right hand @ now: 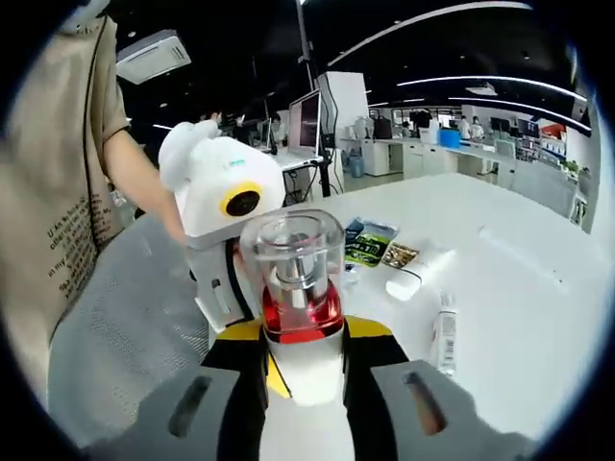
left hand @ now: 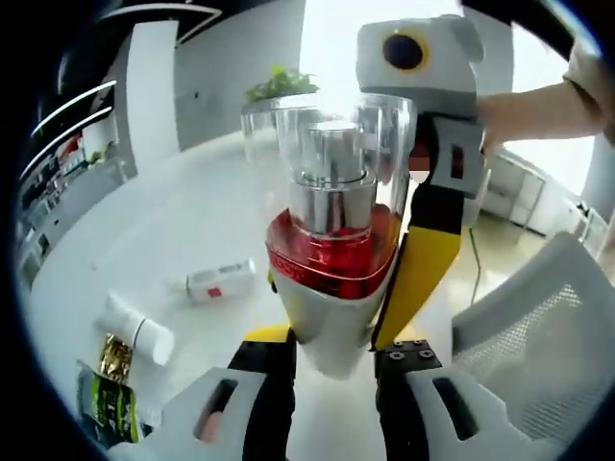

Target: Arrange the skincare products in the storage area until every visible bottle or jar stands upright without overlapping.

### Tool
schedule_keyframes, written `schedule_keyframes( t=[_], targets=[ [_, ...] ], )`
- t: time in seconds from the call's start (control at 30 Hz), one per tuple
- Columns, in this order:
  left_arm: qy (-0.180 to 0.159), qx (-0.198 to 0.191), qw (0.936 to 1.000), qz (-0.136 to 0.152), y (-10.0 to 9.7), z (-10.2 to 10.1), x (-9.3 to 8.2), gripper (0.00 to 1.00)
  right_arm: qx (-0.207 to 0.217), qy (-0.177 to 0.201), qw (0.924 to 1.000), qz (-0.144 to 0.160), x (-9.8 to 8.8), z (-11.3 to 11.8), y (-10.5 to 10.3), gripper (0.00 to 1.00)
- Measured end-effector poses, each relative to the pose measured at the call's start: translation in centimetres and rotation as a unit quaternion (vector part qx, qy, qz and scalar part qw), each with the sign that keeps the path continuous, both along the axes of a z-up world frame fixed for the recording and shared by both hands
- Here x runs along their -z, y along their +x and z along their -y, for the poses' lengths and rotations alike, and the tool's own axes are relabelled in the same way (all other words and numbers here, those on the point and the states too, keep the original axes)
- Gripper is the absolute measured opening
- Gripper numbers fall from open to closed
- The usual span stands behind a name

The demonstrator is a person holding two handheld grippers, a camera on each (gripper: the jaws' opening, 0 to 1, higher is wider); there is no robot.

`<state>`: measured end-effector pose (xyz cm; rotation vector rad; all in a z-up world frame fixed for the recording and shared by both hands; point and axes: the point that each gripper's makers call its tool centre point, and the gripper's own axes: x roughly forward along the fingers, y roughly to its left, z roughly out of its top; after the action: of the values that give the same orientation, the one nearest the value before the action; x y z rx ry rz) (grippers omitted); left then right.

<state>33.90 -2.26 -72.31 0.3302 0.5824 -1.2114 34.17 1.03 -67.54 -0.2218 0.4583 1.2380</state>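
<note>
A bottle [left hand: 332, 240] with a clear cap, silver collar, red band and white body is held up in the air above the white table [left hand: 192, 211]. My left gripper [left hand: 332, 360] is shut on its white lower body. The right gripper's yellow finger [left hand: 423, 274] presses against the bottle's right side. In the right gripper view the same bottle [right hand: 300, 298] stands between the jaws of my right gripper [right hand: 306, 365], which is shut on it. A small white bottle [left hand: 216, 281] [right hand: 444, 331] with a red label and a white tube [left hand: 139, 327] [right hand: 418, 274] lie flat on the table.
Green and gold sachets [left hand: 110, 399] [right hand: 370, 242] lie near the tube. A grey mesh chair [left hand: 538, 327] [right hand: 115, 327] stands close beside the table. A person's hand [left hand: 538, 106] holds the right gripper. Desks and monitors stand further back.
</note>
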Motion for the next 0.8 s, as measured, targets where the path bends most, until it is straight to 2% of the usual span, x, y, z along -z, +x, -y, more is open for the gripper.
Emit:
schedule_keyframes(
  t=[0.37, 0.8],
  targets=[
    [0.006, 0.004, 1.0, 0.002, 0.1, 0.2, 1.3, 0.28, -0.001, -0.023, 0.9997, 0.003, 1.5, 0.5, 0.0, 0.28],
    [-0.001, -0.003, 0.9998, 0.021, 1.6, 0.8, 1.2, 0.28, -0.005, -0.03, 0.9994, 0.014, 1.5, 1.2, 1.4, 0.29]
  ],
)
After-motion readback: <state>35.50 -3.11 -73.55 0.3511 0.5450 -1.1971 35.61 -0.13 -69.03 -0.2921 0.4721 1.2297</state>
